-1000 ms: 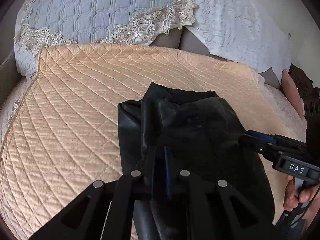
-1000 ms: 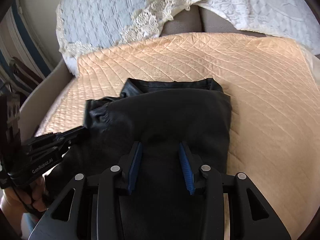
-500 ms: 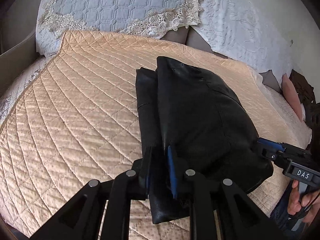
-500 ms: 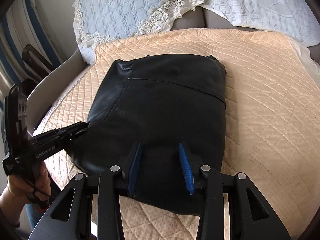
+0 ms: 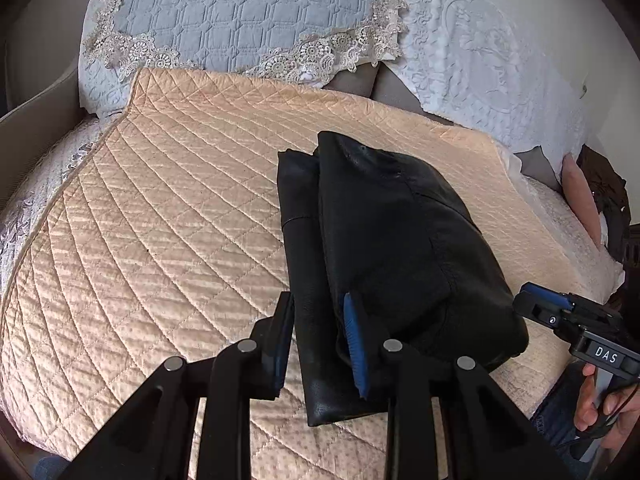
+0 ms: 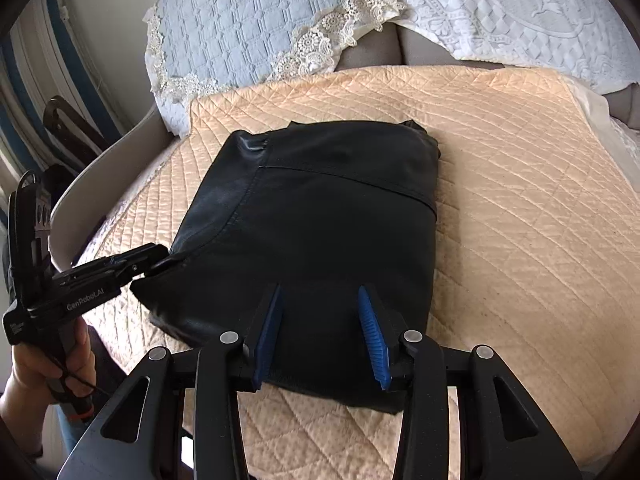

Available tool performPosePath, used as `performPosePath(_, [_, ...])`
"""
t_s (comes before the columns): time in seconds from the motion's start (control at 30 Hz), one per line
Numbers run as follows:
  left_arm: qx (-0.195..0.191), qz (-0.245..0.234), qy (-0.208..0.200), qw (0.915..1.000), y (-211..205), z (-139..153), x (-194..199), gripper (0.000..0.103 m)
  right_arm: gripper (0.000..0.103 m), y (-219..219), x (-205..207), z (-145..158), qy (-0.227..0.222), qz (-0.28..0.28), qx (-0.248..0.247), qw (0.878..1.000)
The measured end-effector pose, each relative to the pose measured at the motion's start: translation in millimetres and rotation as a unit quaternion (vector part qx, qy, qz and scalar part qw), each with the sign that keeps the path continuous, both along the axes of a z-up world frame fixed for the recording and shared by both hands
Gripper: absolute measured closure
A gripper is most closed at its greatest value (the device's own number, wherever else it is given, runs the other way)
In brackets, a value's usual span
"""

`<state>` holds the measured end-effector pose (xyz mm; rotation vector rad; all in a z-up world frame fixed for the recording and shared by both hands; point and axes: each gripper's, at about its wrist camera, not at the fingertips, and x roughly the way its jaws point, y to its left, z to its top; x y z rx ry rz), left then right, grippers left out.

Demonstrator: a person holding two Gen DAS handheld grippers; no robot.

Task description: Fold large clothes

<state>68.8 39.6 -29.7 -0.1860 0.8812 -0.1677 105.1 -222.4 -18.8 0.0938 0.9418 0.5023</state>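
Observation:
A black leather-like garment (image 5: pixel 384 240) lies folded in a compact bundle on the peach quilted cover (image 5: pixel 160 220). My left gripper (image 5: pixel 318 304) is at its near left edge, and its jaws are opening. The fold of that edge lies between the fingers, flat on the cover, and the pads do not press it. From the right wrist view, the left gripper (image 6: pixel 160 256) touches the garment (image 6: pixel 320 208) at its near left corner. My right gripper (image 6: pixel 320 292) stands open over the garment's near edge, holding nothing. In the left wrist view, the right gripper (image 5: pixel 528 304) is by the garment's right corner.
A blue-grey quilted cushion (image 5: pixel 248 16) with lace trim and a white embroidered cover (image 5: pixel 492 52) stand behind the peach cover. A sofa arm (image 6: pixel 112 168) curves along the left. A person's hands (image 6: pixel 44 364) hold both gripper handles at the near edge.
Both grippers have drawn back toward the near edge. The garment, bunched up close a second ago, now lies flat on the cover. The left jaws have parted from the fold they pinched.

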Motion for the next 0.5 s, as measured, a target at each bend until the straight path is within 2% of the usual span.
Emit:
performPosePath(0.13, [0.0,-0.008,-0.009,0.9999,0.0,3.9,-9.8,0.076,0.06,-4.2,-8.4,1.6,-0.001,-0.001,-0.002,1.0])
performPosePath(0.3, [0.018,-0.011,0.012,0.9997,-3.2,-17.8,-7.3,0.075,0.052,-4.9,-4.2,-12.5,0.018,-0.007,0.006,1.0])
performPosePath(0.5, [0.007,-0.005,0.017,0.9998,5.1,-6.2,-15.9,0.075,0.052,-10.3,-7.3,-1.6,0.016,-0.011,0.003,1.0])
